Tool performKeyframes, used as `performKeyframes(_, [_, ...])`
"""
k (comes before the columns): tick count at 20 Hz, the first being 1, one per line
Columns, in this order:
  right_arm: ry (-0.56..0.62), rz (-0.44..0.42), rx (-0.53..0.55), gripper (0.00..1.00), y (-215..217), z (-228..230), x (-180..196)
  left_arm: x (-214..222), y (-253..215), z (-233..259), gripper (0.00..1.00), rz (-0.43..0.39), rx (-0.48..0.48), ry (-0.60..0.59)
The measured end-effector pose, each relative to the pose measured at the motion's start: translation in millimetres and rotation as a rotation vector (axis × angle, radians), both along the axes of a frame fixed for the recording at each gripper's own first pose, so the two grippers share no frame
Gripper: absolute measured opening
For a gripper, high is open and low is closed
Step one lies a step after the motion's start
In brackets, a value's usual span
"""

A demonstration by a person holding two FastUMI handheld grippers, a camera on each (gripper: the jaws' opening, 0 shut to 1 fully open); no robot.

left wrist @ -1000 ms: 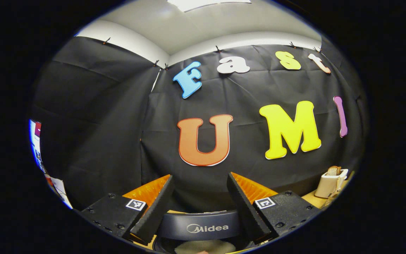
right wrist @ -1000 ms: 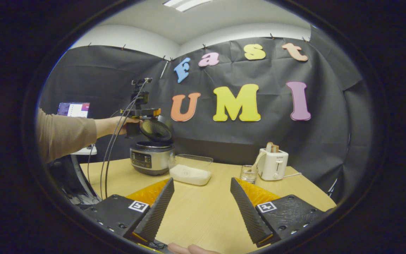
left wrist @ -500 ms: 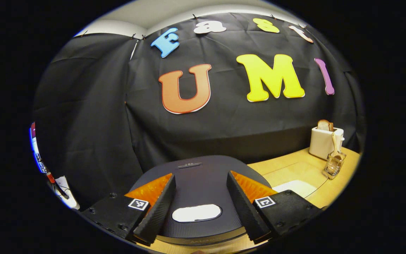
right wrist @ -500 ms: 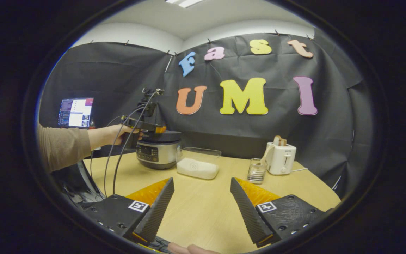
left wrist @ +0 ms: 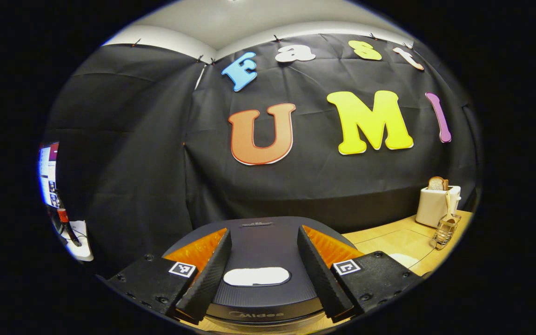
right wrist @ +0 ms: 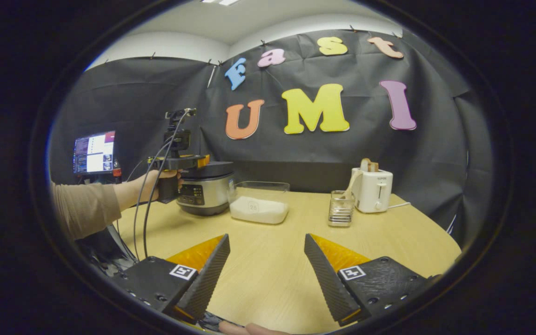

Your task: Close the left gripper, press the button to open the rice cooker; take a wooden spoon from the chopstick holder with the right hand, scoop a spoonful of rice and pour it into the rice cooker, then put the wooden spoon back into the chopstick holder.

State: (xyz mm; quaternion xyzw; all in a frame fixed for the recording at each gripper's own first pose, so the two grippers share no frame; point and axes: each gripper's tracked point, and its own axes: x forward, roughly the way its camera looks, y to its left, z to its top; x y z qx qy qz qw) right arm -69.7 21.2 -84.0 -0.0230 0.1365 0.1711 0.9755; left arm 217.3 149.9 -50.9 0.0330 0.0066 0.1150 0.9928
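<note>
The rice cooker (right wrist: 205, 190) stands at the table's far left with its dark lid (left wrist: 258, 251) down. In the left gripper view my left gripper (left wrist: 264, 232) is open, its fingers spread just over the lid on either side of a pale oval patch (left wrist: 256, 276). In the right gripper view a hand holds the left gripper (right wrist: 198, 160) over the cooker's top. My right gripper (right wrist: 266, 237) is open above the bare table, holding nothing. The wooden spoon (right wrist: 349, 188) stands in the chopstick holder (right wrist: 341, 209). A clear box of rice (right wrist: 258, 204) sits right of the cooker.
A white toaster (right wrist: 374, 190) with bread in it stands just behind the holder, near the black wall. A lit screen (right wrist: 93, 151) sits off the table's left side. Cables hang from the left gripper. The wooden table (right wrist: 272, 260) stretches between my right gripper and the objects.
The cooker's lid stood open a second ago and has come down shut, with the left gripper following it down. The right gripper stayed open and its view dipped slightly.
</note>
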Motion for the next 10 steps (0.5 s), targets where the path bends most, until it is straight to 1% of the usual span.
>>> performKeyframes(1, [-0.004,0.004,-0.003,0.96,-0.3,1.4,-1.7,-0.7,0.0,-0.5,0.91,-0.004,0.006,-0.001])
performKeyframes(4, [-0.034,0.030,0.000,0.95,8.4,5.4,-6.9,-2.2,-9.0,-13.0,0.89,-0.039,-0.017,0.080])
performKeyframes(5, [-0.042,0.040,-0.004,0.96,11.0,7.0,-8.8,-2.9,-10.1,-11.2,0.90,-0.054,-0.017,0.086])
performKeyframes(7, [-0.056,0.058,-0.019,0.95,15.2,7.3,-13.8,-8.7,-8.2,-11.1,0.89,-0.055,-0.021,0.098])
performKeyframes(10, [-0.077,0.068,-0.038,0.96,20.0,9.7,-16.6,-11.5,-7.4,-11.5,0.89,-0.032,-0.019,0.097])
